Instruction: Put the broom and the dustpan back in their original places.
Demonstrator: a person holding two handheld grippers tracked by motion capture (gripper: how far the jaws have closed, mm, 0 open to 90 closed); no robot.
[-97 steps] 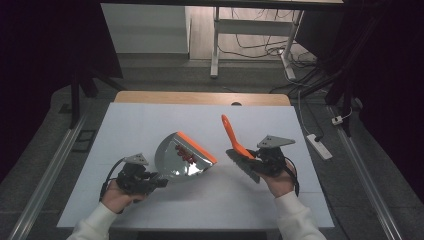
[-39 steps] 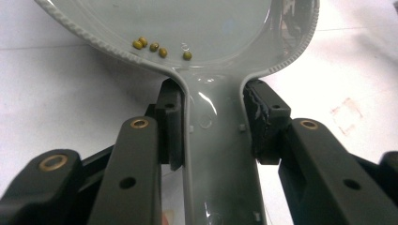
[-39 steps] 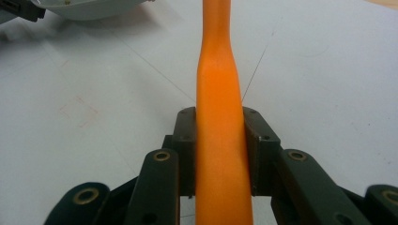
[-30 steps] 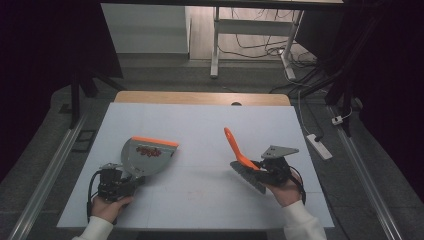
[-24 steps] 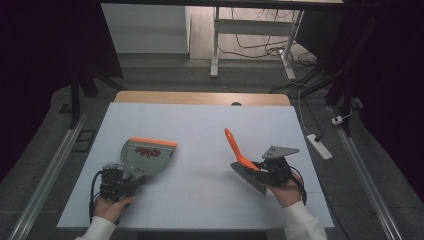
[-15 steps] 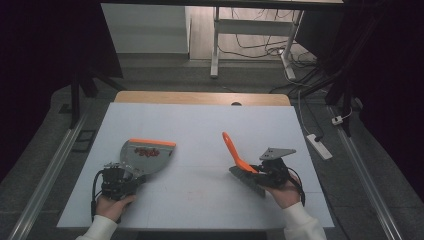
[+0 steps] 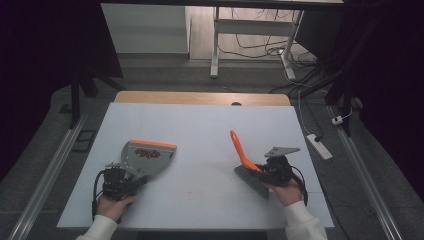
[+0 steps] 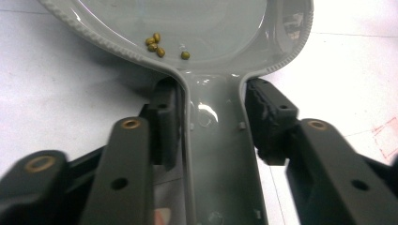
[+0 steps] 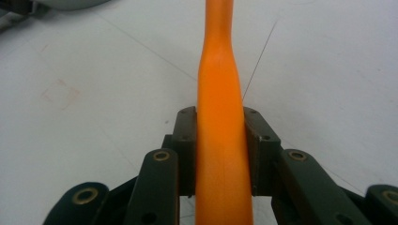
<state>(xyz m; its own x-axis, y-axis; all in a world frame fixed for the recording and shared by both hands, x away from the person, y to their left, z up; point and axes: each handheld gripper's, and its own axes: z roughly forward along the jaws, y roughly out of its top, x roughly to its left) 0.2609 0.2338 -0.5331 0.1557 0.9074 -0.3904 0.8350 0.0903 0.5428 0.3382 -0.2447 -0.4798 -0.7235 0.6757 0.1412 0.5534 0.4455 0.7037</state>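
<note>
A grey dustpan with an orange lip lies flat on the left half of the white table. My left gripper is shut on its grey handle. In the left gripper view the jaws press both sides of the handle, and several small yellow-green beans lie in the pan. On the right, my right gripper is shut on the orange handle of a brush. The handle points up and away, and the grey bristles rest near the table. In the right gripper view the handle runs between both pads.
A faint red square mark is drawn on the table between the two tools. The table's far edge is a wooden strip. A power strip lies on the floor to the right, with metal rails along both sides.
The dustpan, earlier tilted up near the table's middle, has moved left and now lies flat. The brush has shifted slightly in the right gripper's hold.
</note>
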